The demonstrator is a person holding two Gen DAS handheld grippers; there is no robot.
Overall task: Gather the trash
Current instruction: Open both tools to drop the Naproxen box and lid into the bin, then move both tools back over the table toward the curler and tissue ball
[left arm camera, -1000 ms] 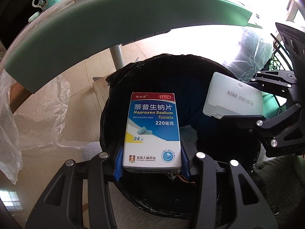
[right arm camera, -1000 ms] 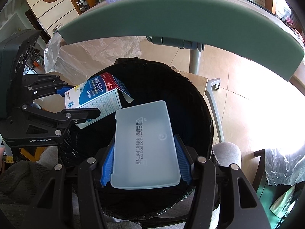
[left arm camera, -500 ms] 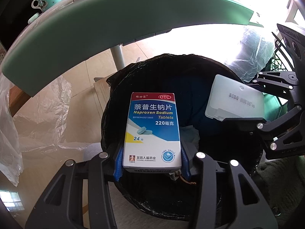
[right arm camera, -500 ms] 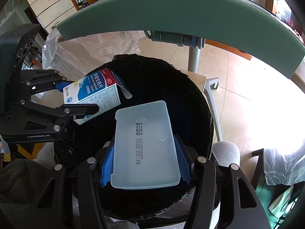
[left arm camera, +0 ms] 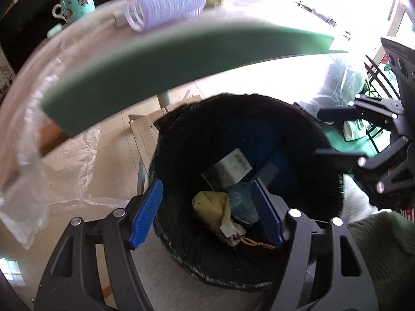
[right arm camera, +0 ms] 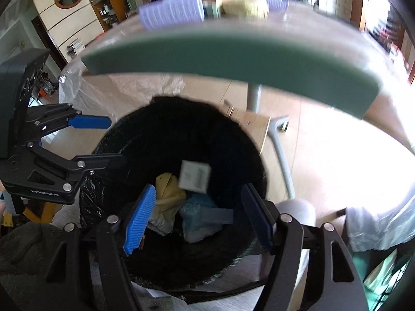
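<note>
A black-lined trash bin (left arm camera: 326,186) (right arm camera: 109,207) stands on the floor below both grippers. My left gripper (left arm camera: 207,210) is open and empty over its near rim; it also shows in the right wrist view (right arm camera: 101,140). My right gripper (right arm camera: 198,217) is open and empty over the bin; it shows at the right in the left wrist view (left arm camera: 329,132). Inside the bin lie the medicine box (left arm camera: 232,167) (right arm camera: 194,176), a pale plastic case (right arm camera: 218,216) (left arm camera: 267,173), yellow paper (left arm camera: 212,207) (right arm camera: 168,189) and a blue wrapper (left arm camera: 242,202).
A green-edged table (left arm camera: 155,67) (right arm camera: 233,51) overhangs the bin. On it are a lilac hair roller (left arm camera: 168,2) (right arm camera: 171,13), a teal mug (left arm camera: 75,4) and crumpled yellow paper (right arm camera: 245,6). Clear plastic sheeting (left arm camera: 67,171) lies on the floor at left.
Both grippers have opened and risen. The medicine box and the plastic case have dropped into the bin.
</note>
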